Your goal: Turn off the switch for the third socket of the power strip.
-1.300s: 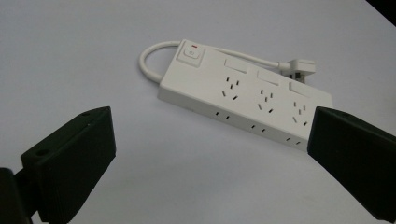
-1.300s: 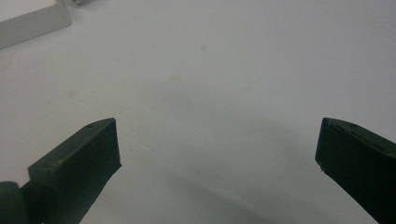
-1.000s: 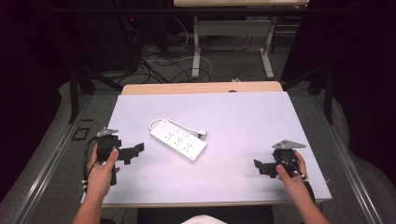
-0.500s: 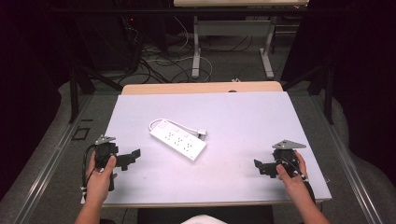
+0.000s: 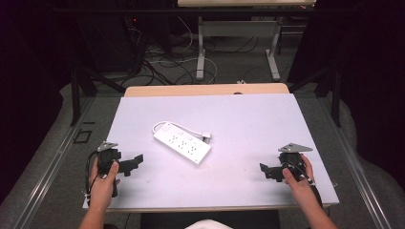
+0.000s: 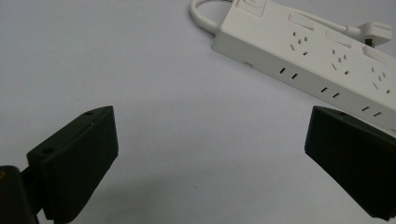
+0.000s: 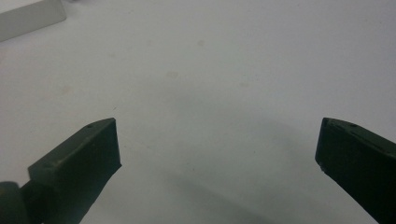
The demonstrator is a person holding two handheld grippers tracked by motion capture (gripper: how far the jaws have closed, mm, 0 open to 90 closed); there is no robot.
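Observation:
A white power strip (image 5: 181, 143) lies slantwise on the white table top (image 5: 248, 124), left of the middle, with its short cord looped round to a plug (image 5: 206, 137) beside it. My left gripper (image 5: 136, 163) is held low near the front left corner, open and empty, pointing right toward the strip. In the left gripper view the strip (image 6: 317, 56) lies ahead at the upper right, beyond the wide-apart jaws of the gripper (image 6: 210, 121). My right gripper (image 5: 266, 172) is near the front right, open and empty. Bare table lies in front of it (image 7: 217, 128), with a corner of the strip (image 7: 28, 16) far off.
A wooden strip (image 5: 205, 89) borders the table's far edge. Beyond it, cables (image 5: 167, 62) lie on the floor around the legs of another desk (image 5: 200, 47). Metal rails (image 5: 57, 157) run along both sides of the table.
My left gripper has drawn back a little toward the table's front edge. The right gripper and the power strip have stayed where they were.

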